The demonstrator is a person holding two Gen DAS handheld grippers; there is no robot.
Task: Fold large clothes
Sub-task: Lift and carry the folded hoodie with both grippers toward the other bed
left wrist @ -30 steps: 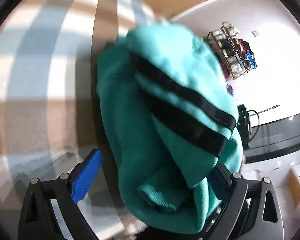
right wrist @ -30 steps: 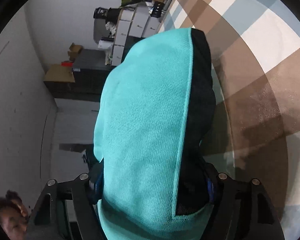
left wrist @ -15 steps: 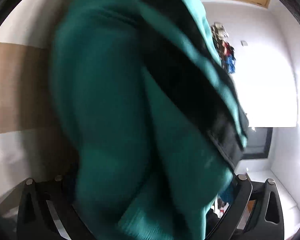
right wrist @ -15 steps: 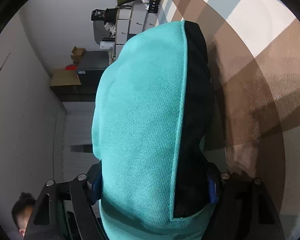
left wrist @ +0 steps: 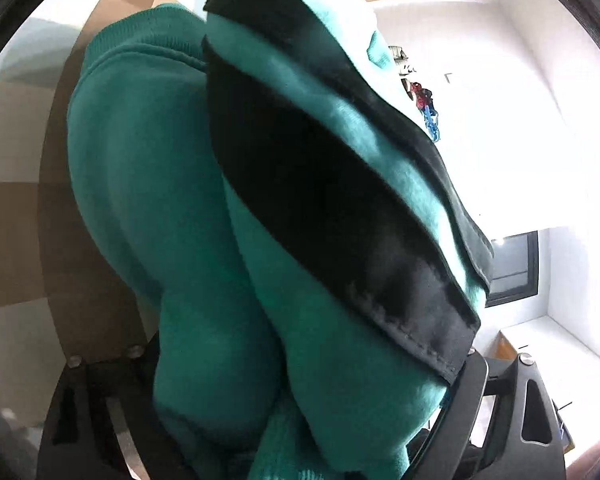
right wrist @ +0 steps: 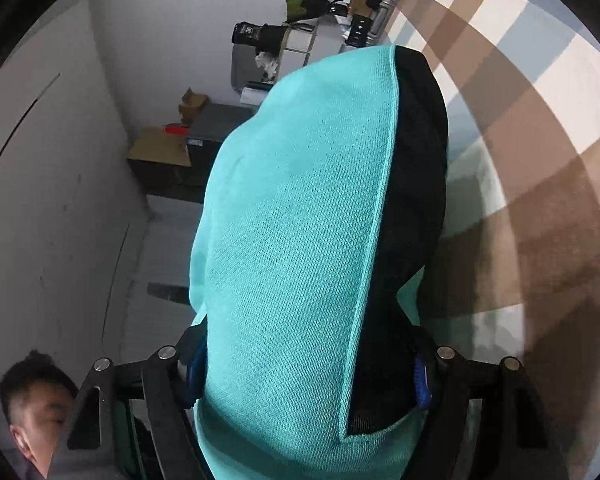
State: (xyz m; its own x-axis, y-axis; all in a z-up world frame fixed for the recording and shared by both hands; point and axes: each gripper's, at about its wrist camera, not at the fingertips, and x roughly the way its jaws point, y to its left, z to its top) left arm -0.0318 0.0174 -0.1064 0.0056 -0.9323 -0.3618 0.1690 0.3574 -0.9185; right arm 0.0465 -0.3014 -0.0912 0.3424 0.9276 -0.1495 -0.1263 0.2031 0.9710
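left claw [left wrist: 300,420]: jaws wide but closing, w/ a thick bunch of the teal sweatshirt [left wrist: 148,200] filling the gap; its black stripes [left wrist: 320,208] run diagonally across the fold. pads hidden by cloth, grip looks on. right claw [right wrist: 306,376]: jaws set wide, blue pads pressed on both sides of another fold of the same sweatshirt [right wrist: 292,240], teal face left, black panel [right wrist: 412,200] right. garment held up above the checked brown, white & blue cloth [right wrist: 540,160] on the counter. a person's head [right wrist: 36,404] shows at lower left.
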